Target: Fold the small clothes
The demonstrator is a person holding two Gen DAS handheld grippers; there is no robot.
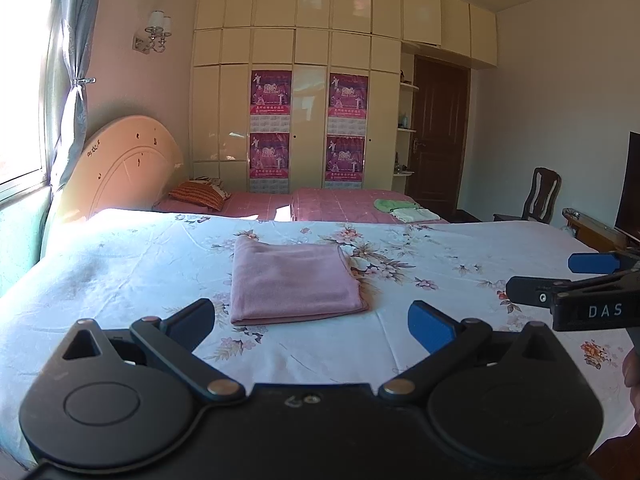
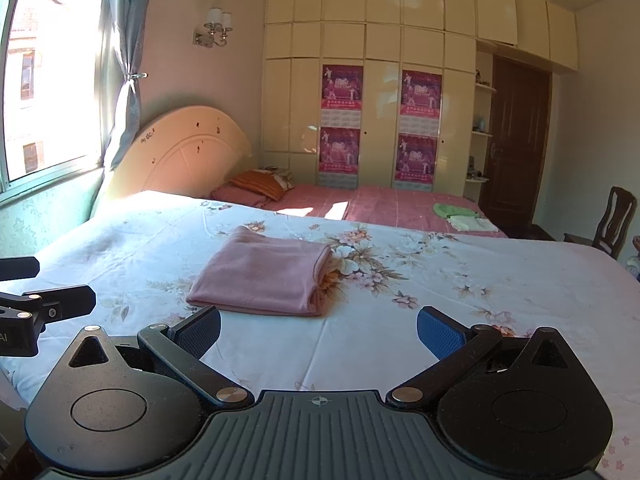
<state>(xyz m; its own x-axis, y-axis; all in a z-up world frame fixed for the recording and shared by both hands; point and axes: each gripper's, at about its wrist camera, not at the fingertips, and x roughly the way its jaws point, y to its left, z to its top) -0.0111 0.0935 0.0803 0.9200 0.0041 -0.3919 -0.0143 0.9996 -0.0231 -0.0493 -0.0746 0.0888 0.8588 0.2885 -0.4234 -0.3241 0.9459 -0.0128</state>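
Note:
A pink cloth (image 1: pixel 294 280) lies folded into a flat rectangle on the floral bedsheet (image 1: pixel 140 264); it also shows in the right wrist view (image 2: pixel 264 276). My left gripper (image 1: pixel 312 320) is open and empty, held just short of the cloth's near edge. My right gripper (image 2: pixel 318 330) is open and empty, also just in front of the cloth. The right gripper shows at the right edge of the left wrist view (image 1: pixel 560 280), and the left gripper at the left edge of the right wrist view (image 2: pixel 48 284).
Folded green and white clothes (image 1: pixel 402 209) lie on a pink bed behind. A headboard (image 1: pixel 124 164) and window (image 1: pixel 24 80) are at the left, a wardrobe (image 1: pixel 304 92) and door (image 1: pixel 438 132) behind, a chair (image 1: pixel 540 196) and TV (image 1: pixel 630 188) at the right.

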